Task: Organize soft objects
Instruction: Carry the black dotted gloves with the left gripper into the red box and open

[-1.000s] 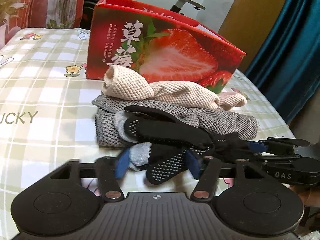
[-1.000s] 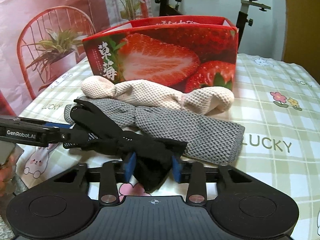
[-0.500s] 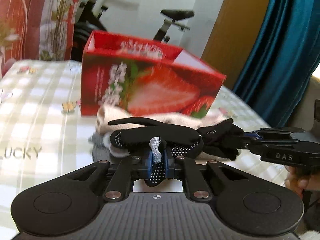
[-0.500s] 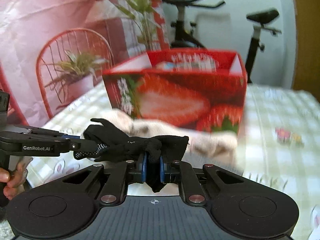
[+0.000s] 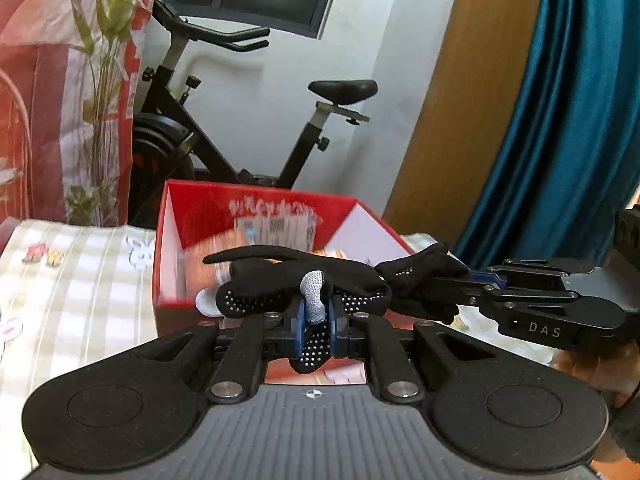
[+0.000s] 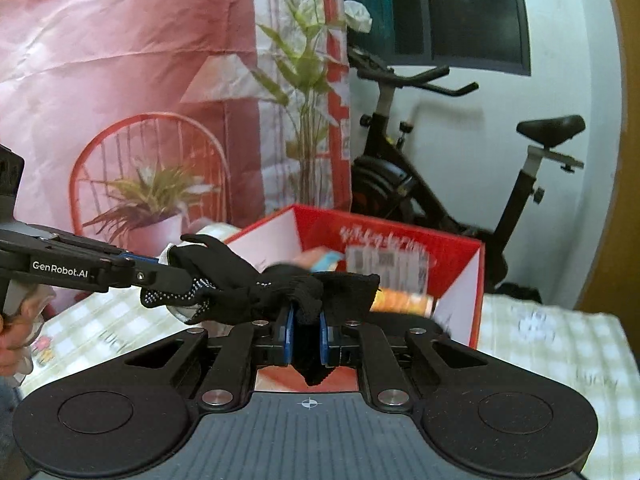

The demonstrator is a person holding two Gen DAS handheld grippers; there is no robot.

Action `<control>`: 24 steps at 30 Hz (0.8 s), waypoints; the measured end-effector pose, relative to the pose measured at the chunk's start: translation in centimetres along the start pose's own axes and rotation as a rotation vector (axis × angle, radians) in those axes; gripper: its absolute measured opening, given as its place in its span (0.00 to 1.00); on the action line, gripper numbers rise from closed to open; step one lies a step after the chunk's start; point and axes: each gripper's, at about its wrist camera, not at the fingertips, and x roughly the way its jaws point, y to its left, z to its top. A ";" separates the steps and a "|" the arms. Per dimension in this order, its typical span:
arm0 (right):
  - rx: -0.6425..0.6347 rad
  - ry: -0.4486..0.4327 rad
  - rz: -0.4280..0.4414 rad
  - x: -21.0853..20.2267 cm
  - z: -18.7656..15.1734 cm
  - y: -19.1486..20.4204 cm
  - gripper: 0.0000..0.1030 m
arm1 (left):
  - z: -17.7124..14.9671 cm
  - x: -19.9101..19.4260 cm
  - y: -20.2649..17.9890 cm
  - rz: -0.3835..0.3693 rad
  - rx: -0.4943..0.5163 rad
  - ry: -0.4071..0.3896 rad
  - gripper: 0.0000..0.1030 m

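Left gripper (image 5: pixel 315 320) and right gripper (image 6: pixel 306 330) each clamp one end of the black dotted glove (image 5: pixel 304 286), its long axis running 9 to 3 o'clock between them, above the near wall of the red box (image 5: pixel 172 264) at 12 o'clock.

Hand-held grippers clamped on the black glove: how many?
2. The left hand-held gripper pinches the black glove at its dotted fingers; the right hand-held gripper pinches its cuff end.
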 end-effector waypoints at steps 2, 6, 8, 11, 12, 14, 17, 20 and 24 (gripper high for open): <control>0.010 -0.004 -0.013 1.2 0.9 -0.9 0.11 | 0.8 1.1 0.0 0.014 0.022 0.000 0.12; 0.007 0.004 -0.050 3.9 2.0 -2.3 0.11 | 2.3 3.6 0.5 0.036 0.025 0.010 0.12; 0.030 0.018 -0.070 5.4 2.1 -3.2 0.11 | 2.8 4.5 0.9 0.046 0.023 0.017 0.12; 0.065 0.040 -0.103 7.6 1.8 -4.5 0.11 | 3.4 6.2 1.2 0.052 0.017 0.039 0.12; 0.079 0.048 -0.113 8.3 1.6 -5.0 0.11 | 3.6 6.9 1.2 0.052 0.019 0.051 0.12; 0.111 0.064 -0.129 9.5 1.2 -5.7 0.11 | 3.8 8.0 1.5 0.061 0.023 0.069 0.12; 0.136 0.088 -0.146 11.0 0.7 -6.4 0.11 | 3.7 9.3 1.8 0.080 0.025 0.096 0.12; 0.133 0.108 -0.155 12.0 0.3 -6.6 0.11 | 3.5 9.8 1.9 0.106 0.043 0.107 0.14; 0.106 0.130 -0.177 12.9 -0.1 -6.5 0.13 | 3.4 10.0 2.0 0.104 0.069 0.106 0.23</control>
